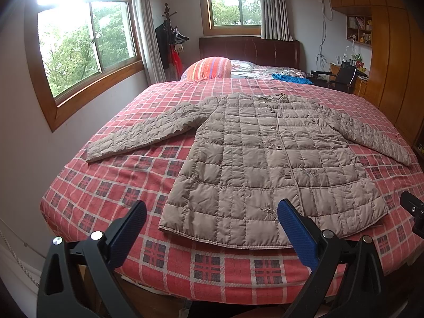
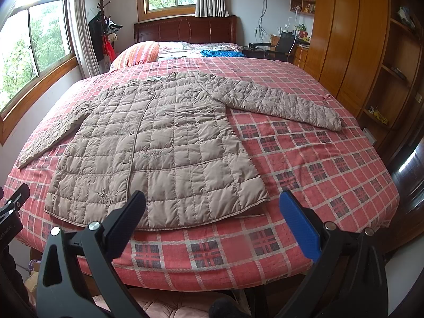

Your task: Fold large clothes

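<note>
Nearest in each wrist view are the grippers themselves: the left gripper (image 1: 212, 209) and the right gripper (image 2: 214, 198) both stand spread wide with nothing between their blue-padded fingers, poised off the foot end of the bed (image 1: 217, 273) and not touching anything. Just beyond them lies the quilted jacket (image 1: 265, 159), its hem close to the bed's near edge, laid flat and face up on the red plaid bedspread (image 2: 318, 164). It is a beige-brown puffy garment stitched in square panels, closed down the front with small snaps, both sleeves spread out to the sides and angled toward the near corners. It looks light and soft, likely springy with its filling, and the smooth shell may slide under the pads, so a firm pinch on a stitched edge should hold better than a pinch on a puffed panel. Sensible places to take hold seem to be the two hem corners, or a sleeve cuff such as the left sleeve (image 1: 137, 135) and the right sleeve (image 2: 281, 103), to bring them across the body first. Farther back sit a striped pillow (image 1: 209, 67), a blue cloth (image 2: 222, 53) and the dark headboard (image 2: 185, 29).
</note>
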